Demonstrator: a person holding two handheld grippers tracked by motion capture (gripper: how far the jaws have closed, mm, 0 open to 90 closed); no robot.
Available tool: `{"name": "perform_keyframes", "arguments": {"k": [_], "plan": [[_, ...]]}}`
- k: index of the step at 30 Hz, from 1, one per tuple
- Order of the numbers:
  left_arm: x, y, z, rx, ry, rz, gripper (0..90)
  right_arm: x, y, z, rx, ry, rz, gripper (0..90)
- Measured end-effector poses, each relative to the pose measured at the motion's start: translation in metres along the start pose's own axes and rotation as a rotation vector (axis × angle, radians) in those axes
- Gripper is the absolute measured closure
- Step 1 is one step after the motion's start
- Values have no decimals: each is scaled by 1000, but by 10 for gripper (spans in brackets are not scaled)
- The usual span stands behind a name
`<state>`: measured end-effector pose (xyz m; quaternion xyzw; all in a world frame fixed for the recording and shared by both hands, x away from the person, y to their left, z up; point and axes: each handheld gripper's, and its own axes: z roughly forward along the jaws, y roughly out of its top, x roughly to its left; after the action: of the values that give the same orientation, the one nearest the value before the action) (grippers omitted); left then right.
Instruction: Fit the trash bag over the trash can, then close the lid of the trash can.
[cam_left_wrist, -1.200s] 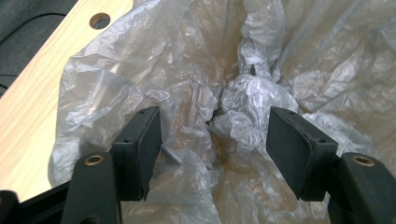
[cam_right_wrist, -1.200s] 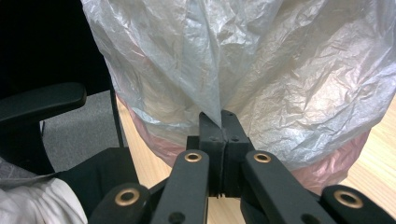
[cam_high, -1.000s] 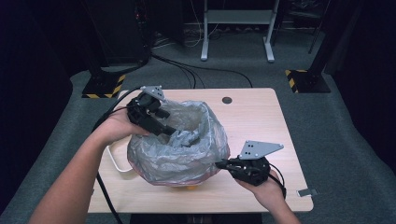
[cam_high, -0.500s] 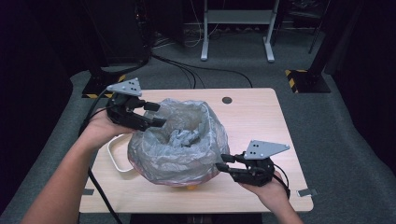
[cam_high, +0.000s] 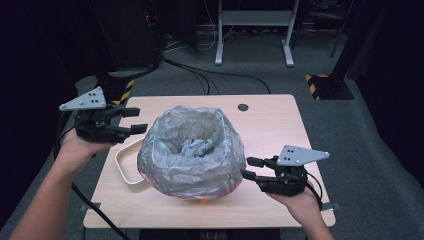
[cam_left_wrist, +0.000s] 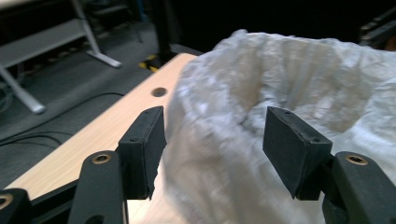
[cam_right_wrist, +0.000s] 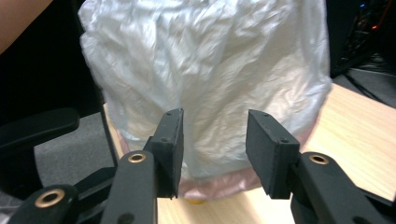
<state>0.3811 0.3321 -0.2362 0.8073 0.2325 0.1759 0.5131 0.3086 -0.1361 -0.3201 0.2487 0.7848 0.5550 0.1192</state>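
Withdrawn leftward, left hand-held gripper now sits beside the bag, seemingly apart.

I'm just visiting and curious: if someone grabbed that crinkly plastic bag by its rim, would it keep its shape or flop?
Probably flop: the plastic bag is thin and heavily wrinkled, so its rim would likely fold wherever it is pinched. It seems light, since the film looks translucent. It is draped over a pinkish container, which probably gives it its rounded form; lifted free, it would likely sag.

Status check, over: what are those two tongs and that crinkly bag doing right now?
Left tongs open, off the bag. Right tongs have just been opening, nothing between them. Plastic bag sits puffed over a pink container on the table, mouth open. White tray beside it.
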Motion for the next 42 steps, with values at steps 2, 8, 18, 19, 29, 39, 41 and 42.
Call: {"name": "perform_keyframes", "arguments": {"k": [2, 8, 18, 19, 29, 39, 41, 42], "plan": [[2, -8, -7, -22, 13, -18, 367, -2, 0, -3, -7, -4, 2, 537], [6, -39, -18, -51, 63, -56, 313, -8, -6, -4, -6, -48, 3, 512], [14, -88, -20, -66, 96, -159, 233, -19, -9, 3, 5, -105, 1, 481], [14, -93, -19, -66, 79, -160, 243, -20, -8, 4, 5, -106, 2, 478], [7, -125, -5, -41, 103, -125, 351, -30, 2, 9, -4, -136, -21, 466], [-3, -172, 23, 11, 92, -141, 380, -34, -4, 0, -26, -161, -5, 463], [-3, -180, 30, 36, 99, -137, 382, -34, -5, 1, -27, -165, -5, 462], [-3, -184, 34, 39, 96, -139, 396, -34, -5, 1, -24, -166, -5, 462]]}}
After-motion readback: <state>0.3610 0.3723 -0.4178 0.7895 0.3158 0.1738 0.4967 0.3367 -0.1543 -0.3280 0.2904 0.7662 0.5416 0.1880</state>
